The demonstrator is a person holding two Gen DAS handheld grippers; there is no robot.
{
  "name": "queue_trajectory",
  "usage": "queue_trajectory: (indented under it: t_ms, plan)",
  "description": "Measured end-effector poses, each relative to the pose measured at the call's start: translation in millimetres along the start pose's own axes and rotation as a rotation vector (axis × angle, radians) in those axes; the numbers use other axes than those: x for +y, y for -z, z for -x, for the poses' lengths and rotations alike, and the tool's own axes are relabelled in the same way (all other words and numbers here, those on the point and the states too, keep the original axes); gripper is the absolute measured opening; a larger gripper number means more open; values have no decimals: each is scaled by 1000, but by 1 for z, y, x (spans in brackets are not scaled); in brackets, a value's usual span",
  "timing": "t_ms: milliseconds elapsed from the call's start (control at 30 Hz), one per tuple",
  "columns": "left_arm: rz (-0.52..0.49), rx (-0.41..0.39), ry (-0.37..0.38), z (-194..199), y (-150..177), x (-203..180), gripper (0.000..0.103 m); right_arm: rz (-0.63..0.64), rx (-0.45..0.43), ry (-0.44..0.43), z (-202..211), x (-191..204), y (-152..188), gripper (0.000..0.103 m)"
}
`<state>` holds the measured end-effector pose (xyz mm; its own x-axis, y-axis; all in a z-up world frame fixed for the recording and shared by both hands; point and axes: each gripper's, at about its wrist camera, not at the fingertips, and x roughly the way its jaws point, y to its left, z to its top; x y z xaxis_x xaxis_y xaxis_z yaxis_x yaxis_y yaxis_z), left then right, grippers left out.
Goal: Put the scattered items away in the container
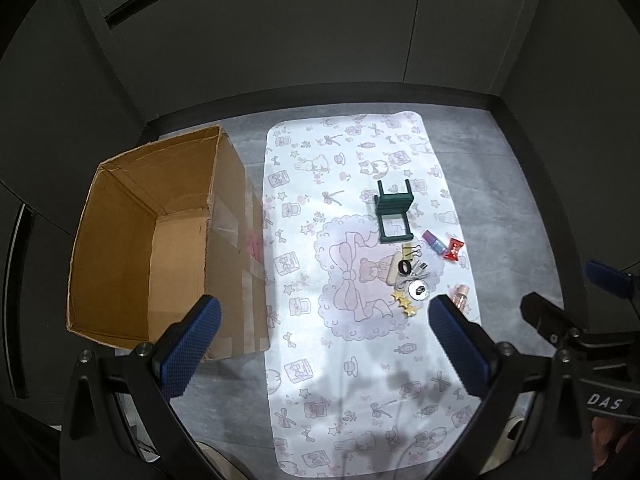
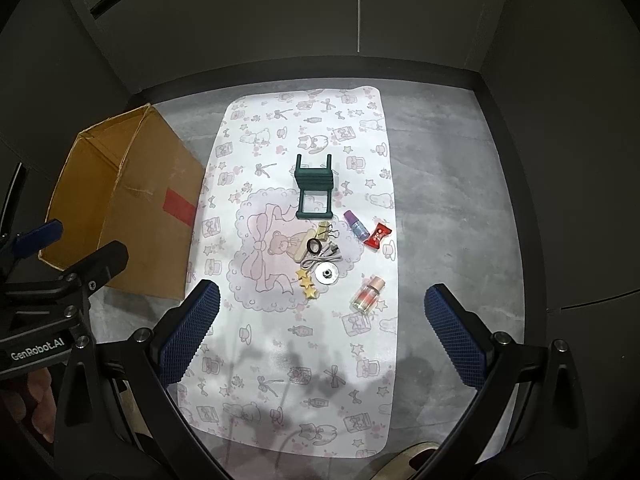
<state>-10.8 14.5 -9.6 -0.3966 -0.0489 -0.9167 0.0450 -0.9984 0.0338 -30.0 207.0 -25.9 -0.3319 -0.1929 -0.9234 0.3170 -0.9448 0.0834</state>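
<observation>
I hold both grippers high, left gripper and right gripper with fingers spread wide, gripping nothing; ahead of my right fingers the green toy chair, perfume bottle and red candy lie on the patterned mat; the cardboard box stands open beyond my left fingers.

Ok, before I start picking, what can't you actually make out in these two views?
- Cardboard box interior: right wrist view shows mostly the outer wall; the left wrist view shows only part of its floor.
- Small bottle: half hidden behind a fingertip pad in the left wrist view.
- Clutter beside the silver disc: too small to identify.
</observation>
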Motion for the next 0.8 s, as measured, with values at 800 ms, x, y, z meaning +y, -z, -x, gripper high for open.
queue_trajectory:
  t_ms: [800]
  plan:
    - [-76, 35, 37, -71, 9, -38, 103, -57, 76, 46, -55, -51, 14, 103]
